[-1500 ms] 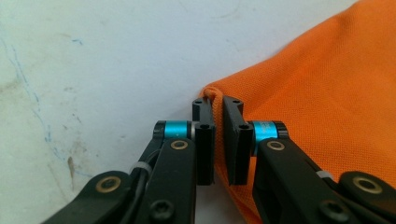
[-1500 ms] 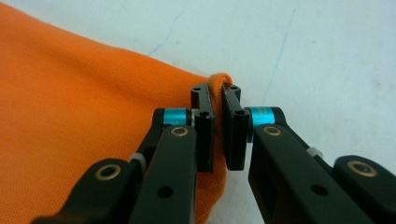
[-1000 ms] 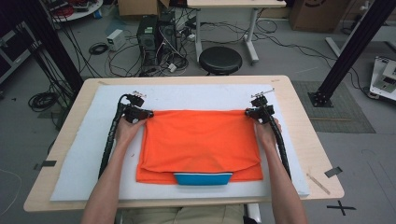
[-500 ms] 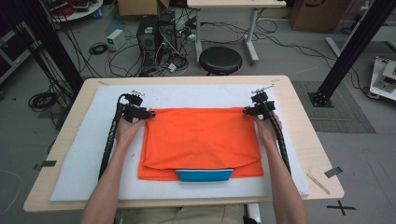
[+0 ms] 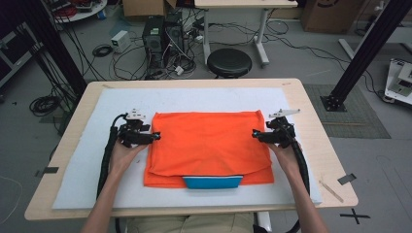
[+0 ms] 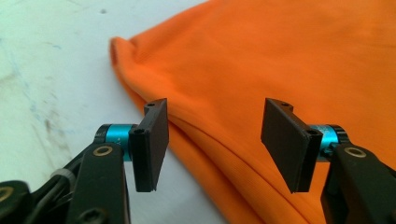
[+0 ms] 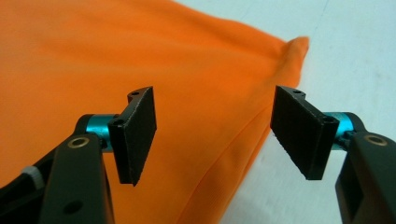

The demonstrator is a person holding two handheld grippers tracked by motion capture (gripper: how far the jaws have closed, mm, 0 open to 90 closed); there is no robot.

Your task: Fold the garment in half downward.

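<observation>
So both claws, left claw (image 5: 156,136) and right claw (image 5: 254,134), gape wide at the side edges of the orange cloth (image 5: 209,141) lying folded mid-surface; a shallow pinch could grab just one layer and wreck the fold.

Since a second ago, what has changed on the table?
Both grippers have slid back toward the person along the orange cloth's side edges: the left gripper and the right gripper now sit at mid-edge, jaws open, gripping nothing. The cloth, the blue piece under its near edge and the white mat stayed put.

Black stool (image 5: 229,62) on grey floor (image 5: 311,63)
</observation>
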